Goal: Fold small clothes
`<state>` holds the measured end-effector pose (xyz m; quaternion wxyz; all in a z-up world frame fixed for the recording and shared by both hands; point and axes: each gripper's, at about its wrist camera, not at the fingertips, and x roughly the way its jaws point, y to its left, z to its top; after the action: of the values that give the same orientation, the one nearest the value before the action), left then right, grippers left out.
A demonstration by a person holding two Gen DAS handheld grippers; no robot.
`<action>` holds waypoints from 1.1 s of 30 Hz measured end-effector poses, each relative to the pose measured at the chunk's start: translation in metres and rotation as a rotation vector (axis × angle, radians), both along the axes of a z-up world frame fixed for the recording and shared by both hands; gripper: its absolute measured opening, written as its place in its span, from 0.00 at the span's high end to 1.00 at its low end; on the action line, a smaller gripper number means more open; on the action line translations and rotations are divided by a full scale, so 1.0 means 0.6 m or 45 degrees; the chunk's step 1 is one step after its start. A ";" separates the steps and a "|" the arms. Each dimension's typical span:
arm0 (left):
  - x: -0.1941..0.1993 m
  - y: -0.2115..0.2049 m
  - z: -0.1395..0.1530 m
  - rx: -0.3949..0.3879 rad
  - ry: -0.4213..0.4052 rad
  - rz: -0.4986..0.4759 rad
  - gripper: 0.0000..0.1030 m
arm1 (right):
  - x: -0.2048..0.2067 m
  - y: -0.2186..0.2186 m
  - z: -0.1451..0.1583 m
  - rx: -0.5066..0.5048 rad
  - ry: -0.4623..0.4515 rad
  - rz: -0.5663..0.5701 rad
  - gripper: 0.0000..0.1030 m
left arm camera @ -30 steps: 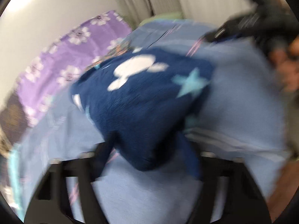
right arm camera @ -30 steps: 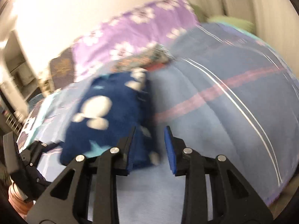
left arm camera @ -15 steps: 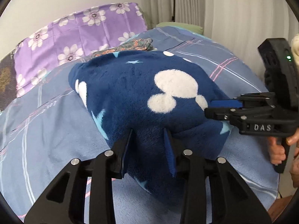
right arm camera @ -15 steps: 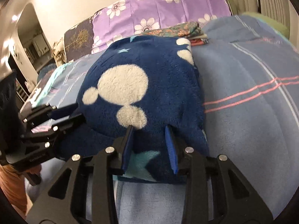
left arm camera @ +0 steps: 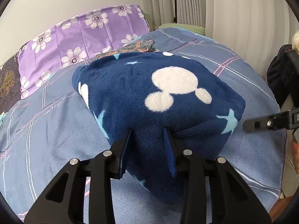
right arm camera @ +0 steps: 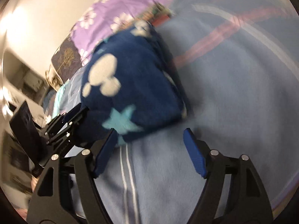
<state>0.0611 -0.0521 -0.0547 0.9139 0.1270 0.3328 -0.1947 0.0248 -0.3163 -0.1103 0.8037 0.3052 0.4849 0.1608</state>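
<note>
A folded navy fleece garment (left arm camera: 168,100) with white mouse-head shapes and pale blue stars lies on the blue checked bedspread (left arm camera: 52,130). My left gripper (left arm camera: 148,141) is shut on the garment's near edge, with fleece bunched between its pads. In the right wrist view the same garment (right arm camera: 130,78) lies just ahead of my right gripper (right arm camera: 149,130). Its jaws are opening wide, and only bedspread shows between them. The left gripper (right arm camera: 78,112) bites the garment's left end there. One black finger (left arm camera: 261,124) of the right gripper shows apart from the garment's right corner.
A purple flowered pillow (left arm camera: 78,35) and a dark patterned one (left arm camera: 7,85) stand at the head of the bed. A folded patterned cloth (left arm camera: 138,45) lies behind the garment. Pale curtains (left arm camera: 214,5) hang at the right, with a green pillow (left arm camera: 179,27) below them.
The right gripper has let go of the garment's corner, spread its jaws and drawn back from it. The left gripper keeps its grip and has hardly moved since half a second ago.
</note>
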 end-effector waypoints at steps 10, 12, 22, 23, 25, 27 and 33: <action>0.000 0.006 0.000 -0.046 0.006 -0.012 0.65 | 0.059 -0.005 -0.034 0.353 0.099 -0.154 0.10; 0.001 0.007 -0.001 -0.059 0.009 -0.013 0.65 | 0.064 -0.003 -0.035 0.375 0.103 -0.209 0.04; 0.012 0.015 0.003 -0.156 0.039 -0.022 0.63 | 0.090 0.038 -0.023 0.183 0.022 -0.356 0.02; 0.015 0.023 0.005 -0.206 0.054 -0.026 0.60 | 0.092 0.040 -0.023 0.171 0.004 -0.359 0.02; 0.032 0.051 0.013 -0.405 0.143 -0.058 0.40 | 0.088 0.045 -0.024 0.137 -0.039 -0.344 0.02; 0.056 0.082 0.023 -0.574 0.200 -0.027 0.26 | 0.086 0.042 -0.028 0.136 -0.058 -0.331 0.02; 0.202 0.155 0.013 -0.694 0.259 0.185 0.17 | 0.079 0.034 -0.032 0.158 -0.068 -0.285 0.02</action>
<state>0.1824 0.0408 -0.0471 0.8879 -0.1673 0.3663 -0.2224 0.0719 -0.2961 -0.1292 0.8089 0.4021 0.4153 0.1076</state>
